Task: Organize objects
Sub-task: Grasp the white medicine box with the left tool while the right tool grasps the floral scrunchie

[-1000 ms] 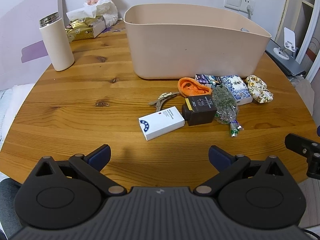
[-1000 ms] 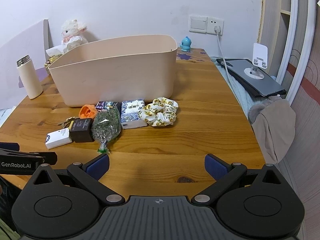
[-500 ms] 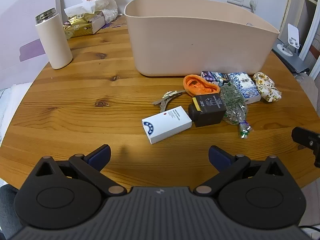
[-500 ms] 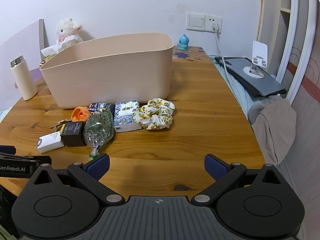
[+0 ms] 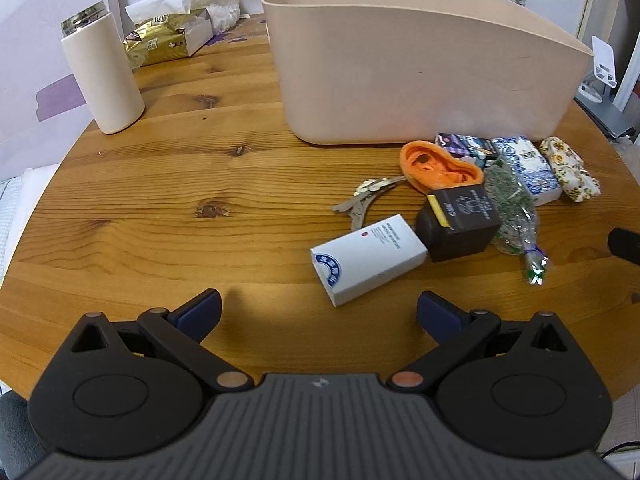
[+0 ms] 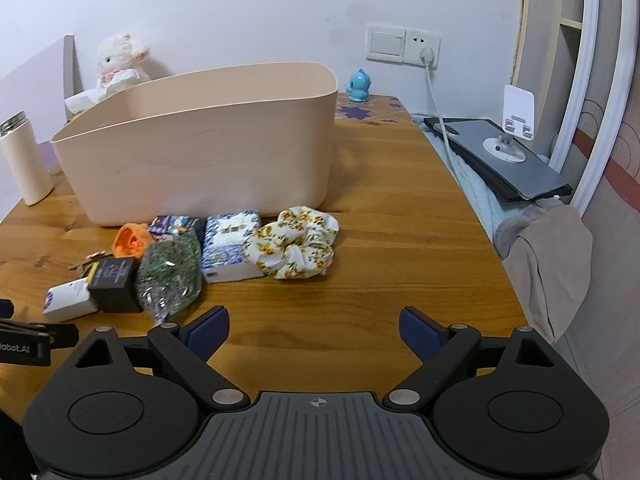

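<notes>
My left gripper (image 5: 319, 309) hangs released over the wooden counter (image 5: 168, 216), jaws spread wide with nothing between them; the white box (image 5: 368, 258) lies just ahead of it. My right gripper (image 6: 314, 326) is likewise spread and empty, above bare wood, with the floral scrunchie (image 6: 294, 242) a little way in front. Beyond the white box sit the black box (image 5: 460, 222) (touching it at one corner), the keys (image 5: 366, 200) and the orange ear-shaped piece (image 5: 438, 168). The clear bag of green bits (image 6: 170, 272) lies between the black box and the blue-and-white tissue pack (image 6: 230, 246). All of these sit outside the beige bin (image 6: 200, 140), close to its front wall. A white tumbler (image 5: 102, 74) stands well to the left.
</notes>
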`<state>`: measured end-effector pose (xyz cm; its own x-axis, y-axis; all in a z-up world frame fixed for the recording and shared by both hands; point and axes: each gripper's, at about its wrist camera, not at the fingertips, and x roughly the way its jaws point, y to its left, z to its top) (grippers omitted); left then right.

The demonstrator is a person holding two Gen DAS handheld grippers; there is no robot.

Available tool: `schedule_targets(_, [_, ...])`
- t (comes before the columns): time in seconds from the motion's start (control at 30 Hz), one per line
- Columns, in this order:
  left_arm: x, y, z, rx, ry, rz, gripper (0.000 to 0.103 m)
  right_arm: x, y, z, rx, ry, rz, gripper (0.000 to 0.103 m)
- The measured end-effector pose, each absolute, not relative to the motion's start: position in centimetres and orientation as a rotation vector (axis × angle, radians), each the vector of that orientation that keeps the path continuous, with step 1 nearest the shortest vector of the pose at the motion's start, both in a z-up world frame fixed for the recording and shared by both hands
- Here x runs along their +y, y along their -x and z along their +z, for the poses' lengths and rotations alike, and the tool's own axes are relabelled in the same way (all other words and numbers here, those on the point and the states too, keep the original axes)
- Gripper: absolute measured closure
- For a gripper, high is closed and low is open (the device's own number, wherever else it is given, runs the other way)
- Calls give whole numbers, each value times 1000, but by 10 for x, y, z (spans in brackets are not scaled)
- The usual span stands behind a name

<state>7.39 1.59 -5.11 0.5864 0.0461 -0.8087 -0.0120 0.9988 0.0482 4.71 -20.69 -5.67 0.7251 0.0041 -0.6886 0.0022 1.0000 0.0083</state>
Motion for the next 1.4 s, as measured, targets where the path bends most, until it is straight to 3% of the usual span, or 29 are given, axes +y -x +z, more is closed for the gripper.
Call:
schedule_targets(0.53, [28,-103,-60,905,-23,-29,0,-193,-95,-63,716,30,45,23])
schedule_targets(0.73, [28,-107,-61,899,-30,-42,0,-195,-106,-72,731,-26,55,38])
schedule_targets(0.83, [28,-108,-60,901,-35,-47,2,-195,-105,-72,723,-35,71,56])
schedule_targets(0.93, [25,-105,-57,894,-38,-62,18,-195,-103,-71,719,-43,88,78])
schedule_targets(1.0, [22,-101,-54,889,-40,-73,36,-194,-102,-71,726,-49,97,95])
schedule_targets(1.17, [19,-91,-50,887,-42,-106,68,-187,-94,-72,738,-40,110,99])
schedule_targets(1.4, [20,-79,-43,889,-9,-143,71,-189,-73,-60,708,-66,106,100])
